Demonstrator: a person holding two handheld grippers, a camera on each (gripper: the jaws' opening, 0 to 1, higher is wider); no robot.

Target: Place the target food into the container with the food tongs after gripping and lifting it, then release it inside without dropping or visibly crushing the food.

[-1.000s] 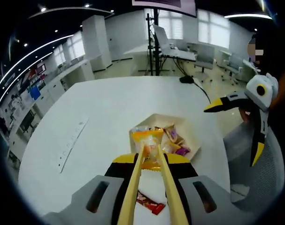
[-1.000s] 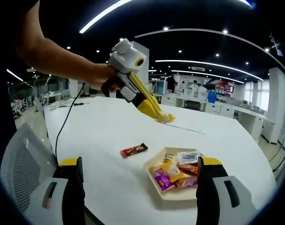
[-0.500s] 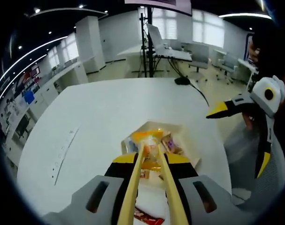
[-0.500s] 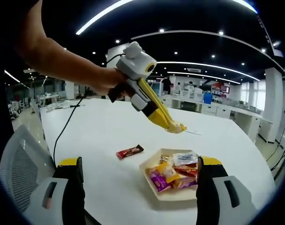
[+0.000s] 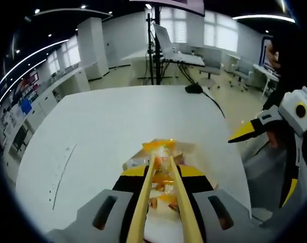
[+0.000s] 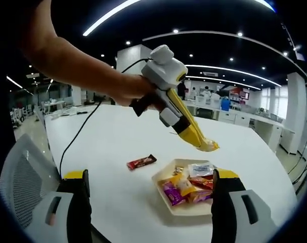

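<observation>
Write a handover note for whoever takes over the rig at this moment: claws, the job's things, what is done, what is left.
Left claw: shut on the food tongs, which pinch an orange snack packet; held in the air above the tray.
Right claw: open, holding nothing, low near the table edge.
Tray: on the white table, already holding several wrapped snacks.
Red snack bar: lying on the table beside the tray.
Done: packet gripped and lifted, with no crushing visible.
Left: lower it into the tray, release it gently, withdraw. The red bar may be next.
</observation>
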